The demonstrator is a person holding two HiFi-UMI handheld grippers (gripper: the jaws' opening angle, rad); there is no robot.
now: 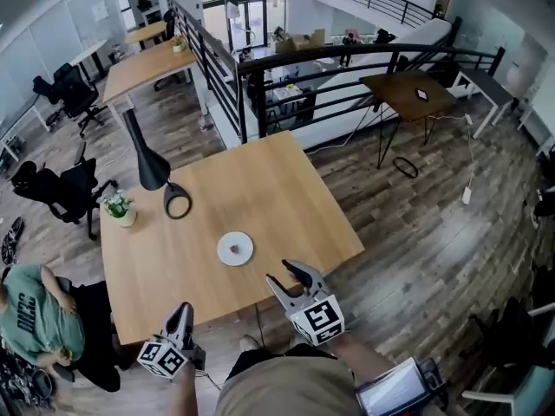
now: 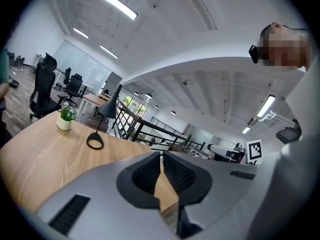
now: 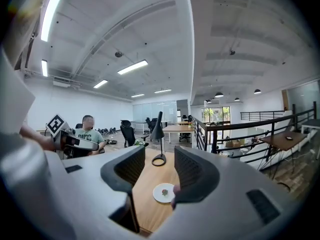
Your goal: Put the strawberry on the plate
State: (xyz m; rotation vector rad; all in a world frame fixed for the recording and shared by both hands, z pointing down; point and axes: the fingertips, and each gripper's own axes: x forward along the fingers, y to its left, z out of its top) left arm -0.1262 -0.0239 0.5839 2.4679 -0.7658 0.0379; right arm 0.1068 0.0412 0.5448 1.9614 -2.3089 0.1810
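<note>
A small red strawberry [image 1: 233,250] lies on a round white plate [image 1: 242,243] near the front of the wooden table [image 1: 260,189]. My right gripper [image 1: 286,277] hovers open just in front of and right of the plate, nothing between its fingers. In the right gripper view the plate [image 3: 159,195] and strawberry [image 3: 164,192] show between the spread jaws of the right gripper [image 3: 152,171]. My left gripper [image 1: 179,317] hangs off the table's front edge at the left. The left gripper [image 2: 161,170] is shut and empty, its pads nearly touching.
A black desk lamp [image 1: 156,167] and a small potted plant [image 1: 120,206] stand on the table's left side. A seated person in a green shirt [image 1: 30,319] is by the left corner. A black railing [image 1: 347,68] runs behind the table.
</note>
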